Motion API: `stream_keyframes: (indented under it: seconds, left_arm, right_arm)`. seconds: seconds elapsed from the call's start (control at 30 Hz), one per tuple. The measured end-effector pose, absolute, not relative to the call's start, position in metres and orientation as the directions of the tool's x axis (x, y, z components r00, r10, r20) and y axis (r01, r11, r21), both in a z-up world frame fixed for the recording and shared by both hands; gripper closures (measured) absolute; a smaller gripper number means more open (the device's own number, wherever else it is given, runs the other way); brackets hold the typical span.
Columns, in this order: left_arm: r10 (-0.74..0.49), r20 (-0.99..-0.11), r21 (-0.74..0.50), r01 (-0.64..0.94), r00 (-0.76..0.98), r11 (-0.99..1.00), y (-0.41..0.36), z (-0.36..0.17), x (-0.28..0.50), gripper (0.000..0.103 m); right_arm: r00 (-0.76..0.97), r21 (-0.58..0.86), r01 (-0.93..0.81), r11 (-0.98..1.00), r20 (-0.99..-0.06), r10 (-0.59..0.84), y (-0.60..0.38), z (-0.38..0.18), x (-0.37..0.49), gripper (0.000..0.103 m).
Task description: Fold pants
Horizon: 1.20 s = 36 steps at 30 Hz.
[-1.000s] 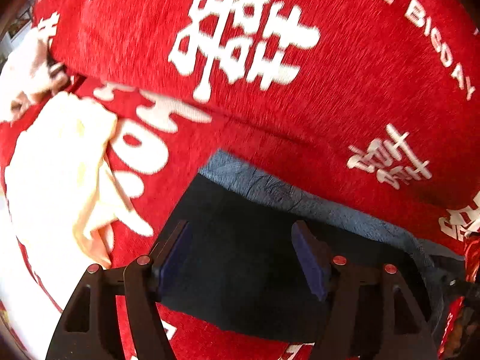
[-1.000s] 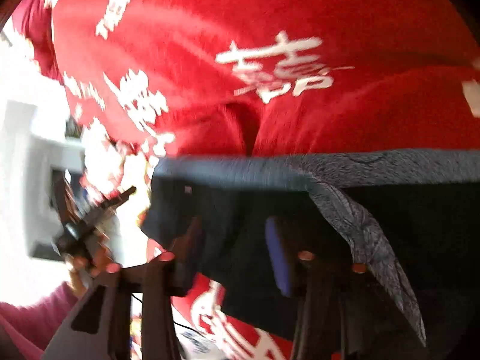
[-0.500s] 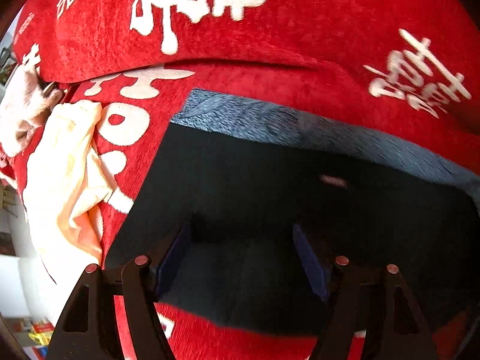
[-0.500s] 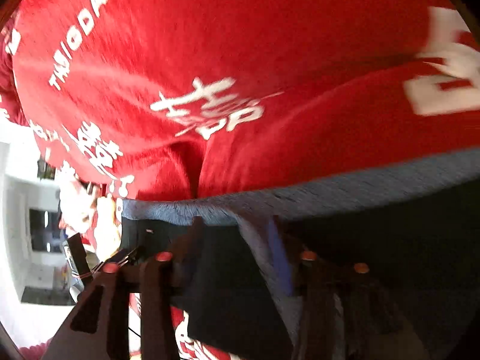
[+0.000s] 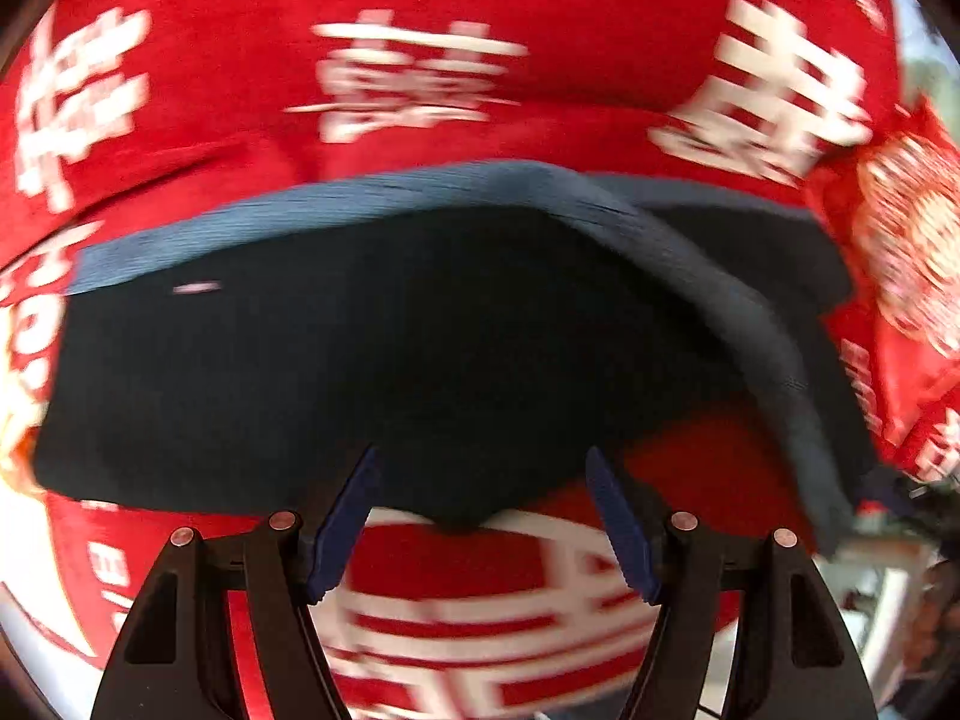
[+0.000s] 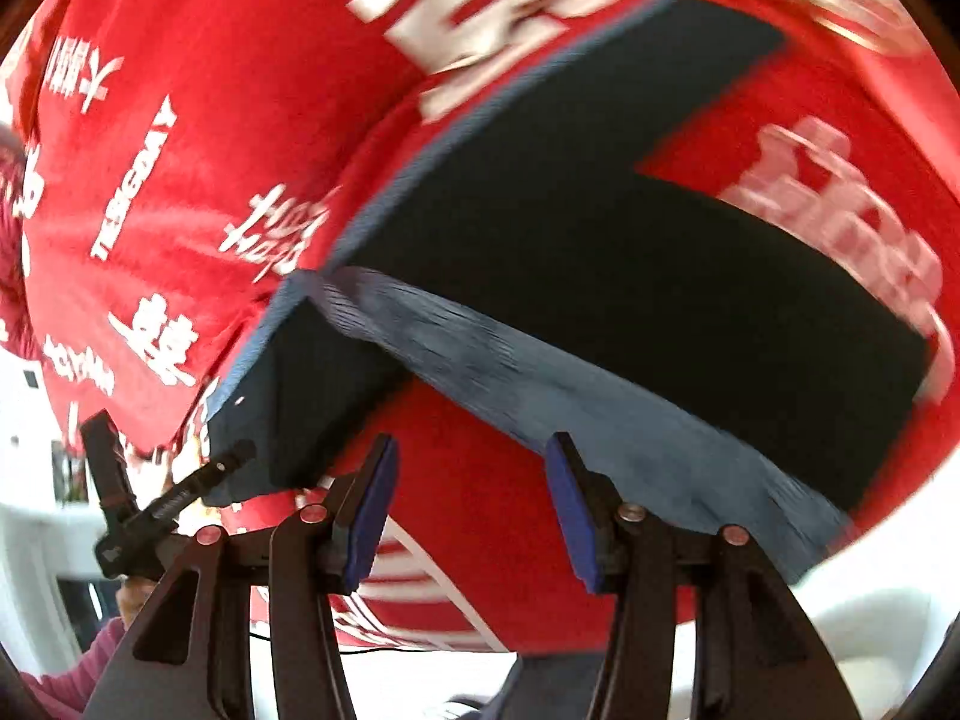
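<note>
Left tongs (image 5: 480,516) released, hovering at near edge of dark pants (image 5: 372,348); right tongs (image 6: 468,501) released too, over red printed cover (image 6: 180,150).

Surface covering: red cloth (image 5: 540,120) printed with white characters (image 6: 174,342), creased along a raised fold. Beyond its near edge, bright white furniture (image 6: 36,516) and a pale floor area (image 6: 420,678), overexposed by strong light

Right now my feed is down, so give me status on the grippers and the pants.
Left gripper open, empty. Right gripper open, empty. Dark pants on the red cloth, waistband flipped over. Nothing in the way.
</note>
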State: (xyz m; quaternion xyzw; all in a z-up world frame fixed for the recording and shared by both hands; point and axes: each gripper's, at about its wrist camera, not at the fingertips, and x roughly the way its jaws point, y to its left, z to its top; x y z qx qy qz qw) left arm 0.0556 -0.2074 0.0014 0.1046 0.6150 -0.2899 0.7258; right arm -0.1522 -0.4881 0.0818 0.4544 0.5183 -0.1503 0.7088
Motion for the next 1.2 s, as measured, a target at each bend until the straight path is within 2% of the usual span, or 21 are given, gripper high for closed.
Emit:
stream_keyframes:
  seconds: [0.07,0.17,0.37,0.47,0.67,0.73,0.77,0.83,0.87,1.0,1.2]
  left_arm:
    - [-0.356,-0.934,-0.275,0.577,0.028,0.769,-0.229,0.007,0.036,0.031]
    - [-0.388,-0.921,-0.333,0.597,-0.039,0.73,-0.262,0.001,0.018,0.031]
    - [-0.385,-0.912,-0.392,0.589,-0.144,0.707,-0.33,-0.034,-0.01,0.031]
    - [-0.37,-0.91,-0.407,0.563,-0.185,0.719,-0.356,-0.049,-0.022,0.031]
    - [-0.346,-0.921,-0.383,0.587,-0.181,0.713,-0.377,-0.054,-0.039,0.027]
    - [-0.338,-0.924,-0.375,0.585,-0.178,0.719,-0.383,-0.054,-0.041,0.027]
    - [-0.334,-0.926,-0.371,0.586,-0.175,0.721,-0.383,-0.053,-0.041,0.028]
    - [-0.33,-0.927,-0.368,0.583,-0.175,0.724,-0.388,-0.052,-0.042,0.047]
    - [-0.327,-0.926,-0.373,0.581,-0.188,0.723,-0.392,-0.052,-0.042,0.065]
    - [-0.353,-0.915,-0.399,0.563,-0.195,0.724,-0.404,-0.035,-0.035,0.066]
    - [-0.415,-0.903,-0.394,0.603,-0.114,0.693,-0.435,0.011,-0.009,0.066]
  right_arm:
    - [0.419,0.473,0.729,0.495,-0.88,0.224,-0.499,0.078,-0.184,0.046]
    - [0.4,0.442,0.788,0.429,-0.897,0.19,-0.513,0.067,-0.222,0.046]
    - [0.401,0.447,0.819,0.358,-0.894,0.199,-0.532,0.043,-0.279,0.046]
    - [0.436,0.5,0.808,0.31,-0.863,0.257,-0.541,0.023,-0.292,0.046]
    - [0.551,0.666,0.718,0.202,-0.722,0.419,-0.55,-0.018,-0.299,0.045]
    - [0.572,0.691,0.706,0.156,-0.686,0.449,-0.553,-0.023,-0.301,0.051]
    - [0.576,0.695,0.706,0.135,-0.675,0.461,-0.554,-0.024,-0.302,0.08]
    - [0.594,0.706,0.702,0.097,-0.655,0.466,-0.558,-0.021,-0.304,0.083]
    - [0.603,0.712,0.696,0.094,-0.651,0.461,-0.561,-0.016,-0.302,0.085]
    - [0.661,0.765,0.635,0.108,-0.61,0.436,-0.58,0.016,-0.28,0.087]
    - [0.733,0.825,0.539,0.17,-0.559,0.388,-0.642,0.068,-0.226,0.087]
